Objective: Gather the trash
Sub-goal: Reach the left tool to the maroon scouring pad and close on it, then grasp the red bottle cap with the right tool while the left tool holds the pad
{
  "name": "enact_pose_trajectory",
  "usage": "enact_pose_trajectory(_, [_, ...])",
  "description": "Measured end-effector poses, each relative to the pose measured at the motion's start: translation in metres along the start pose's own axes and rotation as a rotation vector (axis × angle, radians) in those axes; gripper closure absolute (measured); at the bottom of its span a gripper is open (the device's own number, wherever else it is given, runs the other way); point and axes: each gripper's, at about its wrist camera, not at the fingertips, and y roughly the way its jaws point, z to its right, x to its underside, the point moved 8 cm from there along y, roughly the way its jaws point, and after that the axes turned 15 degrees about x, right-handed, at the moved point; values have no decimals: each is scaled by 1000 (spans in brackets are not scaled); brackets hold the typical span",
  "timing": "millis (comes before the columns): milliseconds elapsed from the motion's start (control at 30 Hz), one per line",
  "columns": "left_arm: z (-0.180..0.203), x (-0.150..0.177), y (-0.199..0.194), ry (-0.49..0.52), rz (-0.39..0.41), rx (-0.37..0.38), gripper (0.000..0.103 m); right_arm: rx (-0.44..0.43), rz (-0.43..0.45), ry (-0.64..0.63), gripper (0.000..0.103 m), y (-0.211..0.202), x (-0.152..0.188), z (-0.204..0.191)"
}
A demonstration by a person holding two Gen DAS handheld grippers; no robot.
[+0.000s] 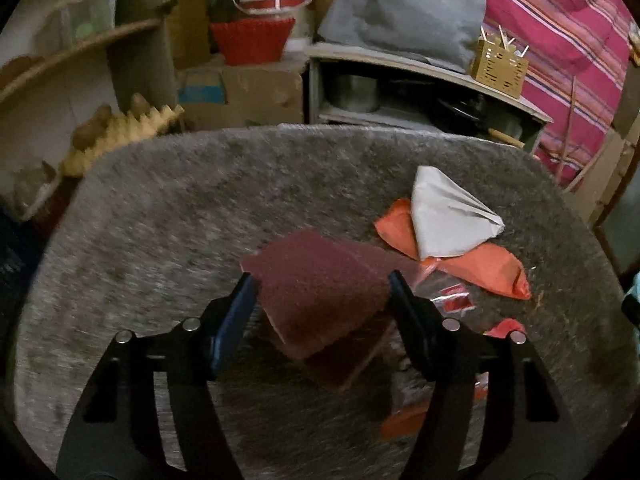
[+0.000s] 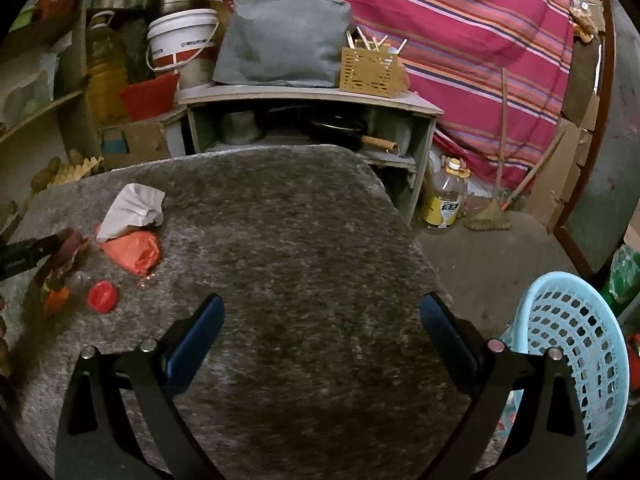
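On the grey fuzzy tabletop (image 1: 192,216) my left gripper (image 1: 322,288) is shut on a maroon scouring pad (image 1: 320,276), which spans the gap between both blue pads and sits tilted above its own shadow. Just right of it lie a clear wrapper with red labels (image 1: 454,298), an orange plastic bag (image 1: 488,268), a crumpled white paper (image 1: 448,216) and a red cap (image 1: 506,326). The right wrist view shows the same pile at the left: white paper (image 2: 132,208), orange bag (image 2: 134,254), red cap (image 2: 103,296). My right gripper (image 2: 322,312) stands open over bare tabletop, holding nothing.
A light blue perforated basket (image 2: 576,344) stands on the floor off the table's right edge. Behind the table is a low shelf unit (image 2: 312,100) with pots, a grey bag and a wicker holder. An oil bottle (image 2: 444,200) and a broom (image 2: 496,208) are on the floor.
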Motion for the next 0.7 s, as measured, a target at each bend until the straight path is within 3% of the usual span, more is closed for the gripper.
enact_pose_trajectory(367, [-28, -3, -53, 64, 98, -99, 38, -72, 16, -52, 7, -11, 1, -59])
enact_pose_trajectory(700, [-63, -2, -70, 84, 126, -163, 38, -136, 0, -183, 7, -17, 17, -135])
